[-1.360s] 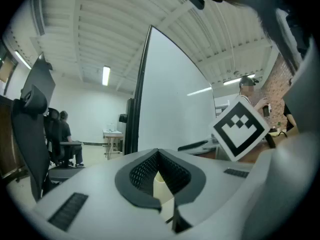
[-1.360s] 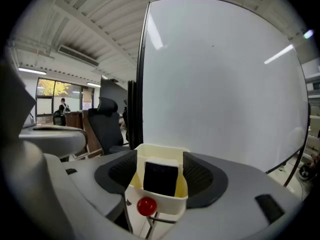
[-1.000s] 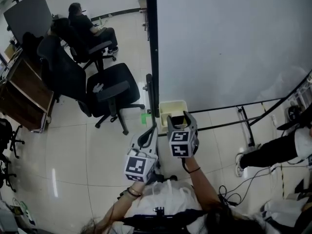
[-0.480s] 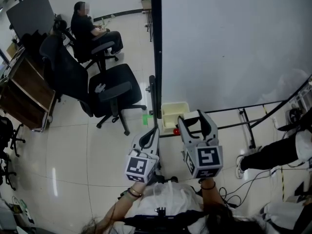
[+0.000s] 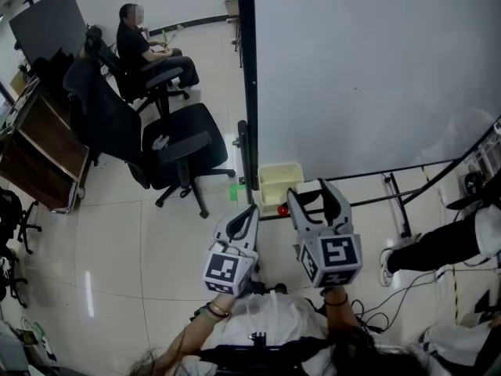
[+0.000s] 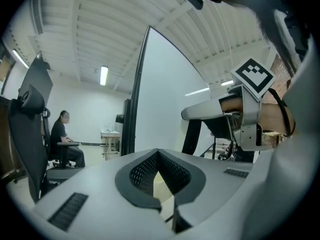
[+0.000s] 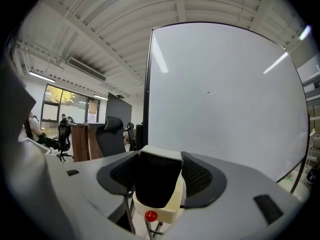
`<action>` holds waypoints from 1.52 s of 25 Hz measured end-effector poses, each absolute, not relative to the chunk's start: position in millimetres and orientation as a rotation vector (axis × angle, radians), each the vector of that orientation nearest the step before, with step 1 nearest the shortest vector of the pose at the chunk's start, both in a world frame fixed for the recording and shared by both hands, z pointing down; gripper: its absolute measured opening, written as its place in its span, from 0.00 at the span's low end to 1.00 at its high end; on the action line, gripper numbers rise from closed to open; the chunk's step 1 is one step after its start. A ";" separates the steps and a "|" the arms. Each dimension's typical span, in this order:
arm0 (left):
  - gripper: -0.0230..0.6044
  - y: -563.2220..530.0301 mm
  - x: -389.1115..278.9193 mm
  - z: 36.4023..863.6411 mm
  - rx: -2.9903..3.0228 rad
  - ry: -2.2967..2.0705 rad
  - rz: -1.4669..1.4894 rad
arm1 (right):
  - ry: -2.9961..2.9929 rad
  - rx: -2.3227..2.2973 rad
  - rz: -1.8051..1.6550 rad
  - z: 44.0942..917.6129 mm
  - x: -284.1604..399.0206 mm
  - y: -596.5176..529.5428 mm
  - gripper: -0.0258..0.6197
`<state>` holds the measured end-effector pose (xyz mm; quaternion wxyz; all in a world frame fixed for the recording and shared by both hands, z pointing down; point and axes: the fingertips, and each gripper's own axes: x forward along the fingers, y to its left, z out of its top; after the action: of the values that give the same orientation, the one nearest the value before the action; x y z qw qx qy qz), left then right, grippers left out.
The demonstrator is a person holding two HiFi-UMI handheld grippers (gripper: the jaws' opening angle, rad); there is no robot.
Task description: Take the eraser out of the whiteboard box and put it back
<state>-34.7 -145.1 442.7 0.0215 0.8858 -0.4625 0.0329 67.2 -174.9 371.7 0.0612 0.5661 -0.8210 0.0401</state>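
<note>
Holding the eraser (image 7: 155, 184) firmly between the fingers of the right gripper (image 7: 161, 159), we should lower it straight into the whiteboard box (image 7: 175, 210) at 6 o'clock, while the left gripper (image 6: 158, 154) has its fingers together and empty.

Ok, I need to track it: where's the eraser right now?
In the right gripper view the eraser is clamped in the right claw, above the cream box beside the whiteboard.

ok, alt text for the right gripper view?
The right claw grips a black eraser with a white back, and the cream whiteboard box shows just beneath it. A large blank whiteboard fills the background, with a black office chair and desks off to the left.
</note>
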 end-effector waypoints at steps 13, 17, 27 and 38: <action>0.01 -147.8 -40.1 447.1 2.711 -1.457 0.112 | -2.504 1.771 0.013 360.1 66.2 -220.7 0.48; 0.01 -148.0 -41.2 447.7 2.707 -1.462 0.112 | -2.412 1.772 0.046 386.6 61.6 -255.8 0.48; 0.01 -149.8 -55.9 452.7 2.664 -1.524 0.109 | -2.294 1.608 0.230 477.5 42.2 -279.2 0.54; 0.01 -149.7 -47.8 451.8 2.678 -1.496 0.112 | -2.635 1.880 0.207 371.3 76.9 -210.3 0.48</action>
<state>-47.8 -149.7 451.8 0.0360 0.8718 -0.4872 0.0366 76.9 -210.3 371.3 -0.0508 0.5789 -0.8113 0.0637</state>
